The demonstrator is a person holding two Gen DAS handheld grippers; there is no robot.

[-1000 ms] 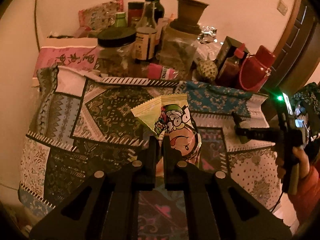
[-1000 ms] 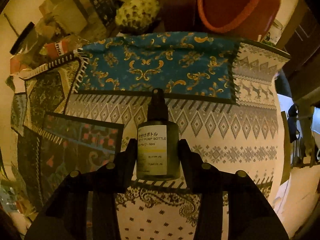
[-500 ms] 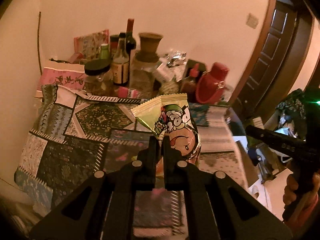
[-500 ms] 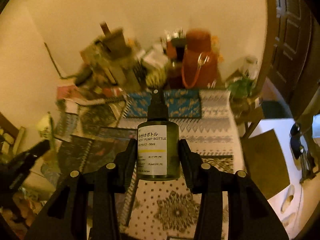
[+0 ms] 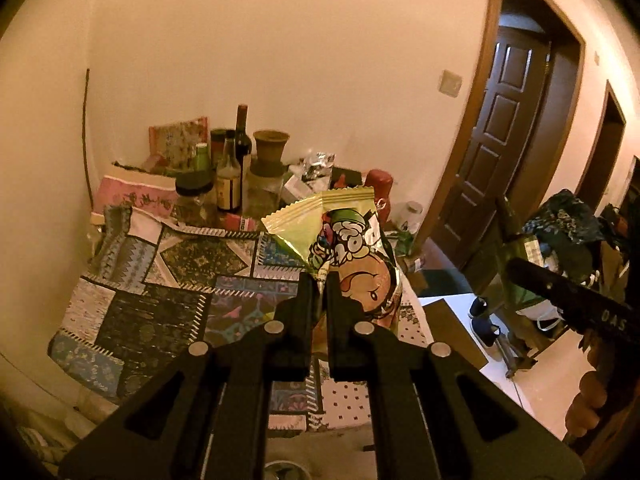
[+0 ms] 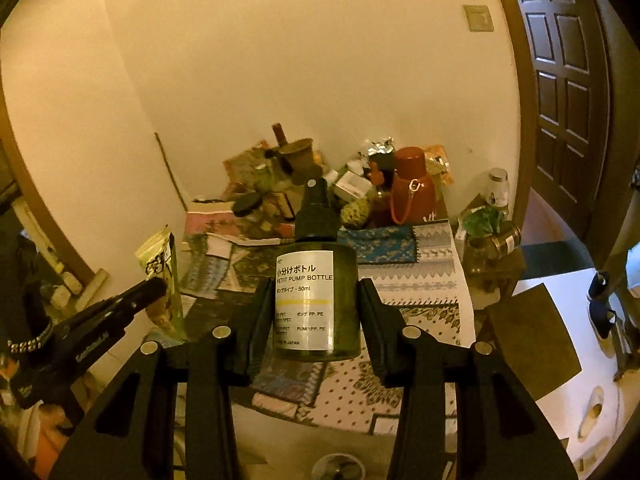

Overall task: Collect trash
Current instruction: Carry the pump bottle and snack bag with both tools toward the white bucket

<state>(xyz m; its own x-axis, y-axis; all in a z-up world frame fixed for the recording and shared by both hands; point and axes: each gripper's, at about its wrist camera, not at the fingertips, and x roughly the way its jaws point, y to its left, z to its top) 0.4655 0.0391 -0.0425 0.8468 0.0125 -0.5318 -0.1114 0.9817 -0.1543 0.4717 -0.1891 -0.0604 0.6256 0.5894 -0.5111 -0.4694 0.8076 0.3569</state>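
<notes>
Left gripper (image 5: 319, 280) is pinching just the snack wrapper's (image 5: 352, 248) thin edge and right gripper (image 6: 316, 300) is clamped round the pump bottle (image 6: 316, 300), both above the patchwork table (image 5: 160, 300), so the floppy wrapper could honestly slip free.

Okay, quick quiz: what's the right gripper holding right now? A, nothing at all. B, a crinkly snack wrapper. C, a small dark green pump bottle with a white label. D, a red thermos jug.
C: in the right wrist view the right gripper has its jaws closed on the sides of the small dark green pump bottle with a white label, held upright above the patchwork tablecloth.
</notes>
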